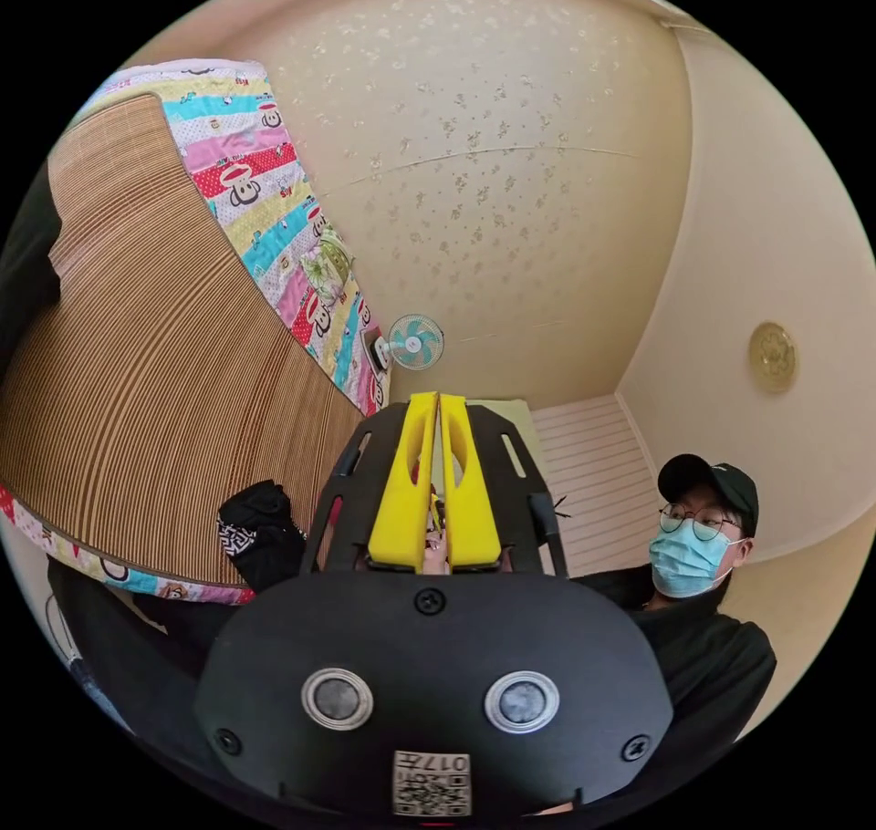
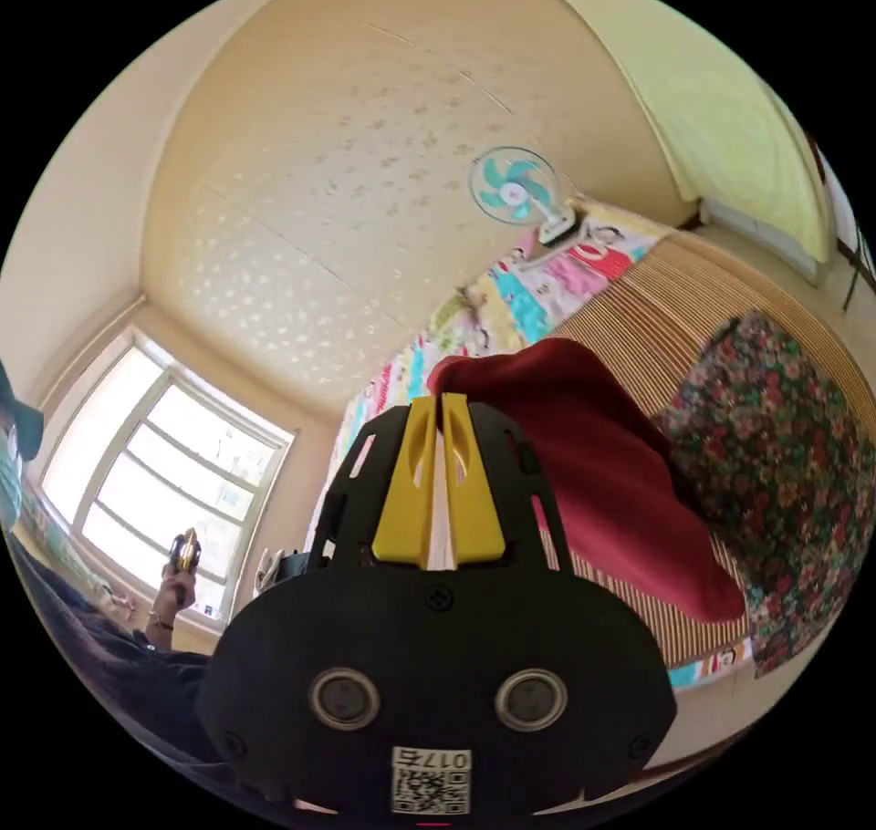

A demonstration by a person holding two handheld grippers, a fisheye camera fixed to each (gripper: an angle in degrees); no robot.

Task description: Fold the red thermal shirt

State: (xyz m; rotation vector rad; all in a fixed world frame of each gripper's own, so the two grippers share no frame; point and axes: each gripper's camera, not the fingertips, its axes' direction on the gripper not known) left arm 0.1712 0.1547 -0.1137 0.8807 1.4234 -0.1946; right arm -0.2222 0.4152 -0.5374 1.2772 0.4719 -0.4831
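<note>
In the right gripper view the red thermal shirt (image 2: 593,465) lies on a bamboo mat (image 2: 639,319), and one end rises to the tips of my right gripper (image 2: 440,403). The yellow jaws are pressed together on that red edge. In the left gripper view my left gripper (image 1: 436,403) points up at the wall. Its yellow jaws are shut against each other, and no cloth shows at the tips.
A bed with a bamboo mat (image 1: 164,365) and a colourful quilt (image 1: 274,191) is on the left, with a black garment (image 1: 260,520) at its edge. A floral cloth (image 2: 776,483) lies beside the red shirt. A person in dark clothes (image 1: 703,629) stands close by. A fan (image 2: 516,187) and a window (image 2: 155,465) are behind.
</note>
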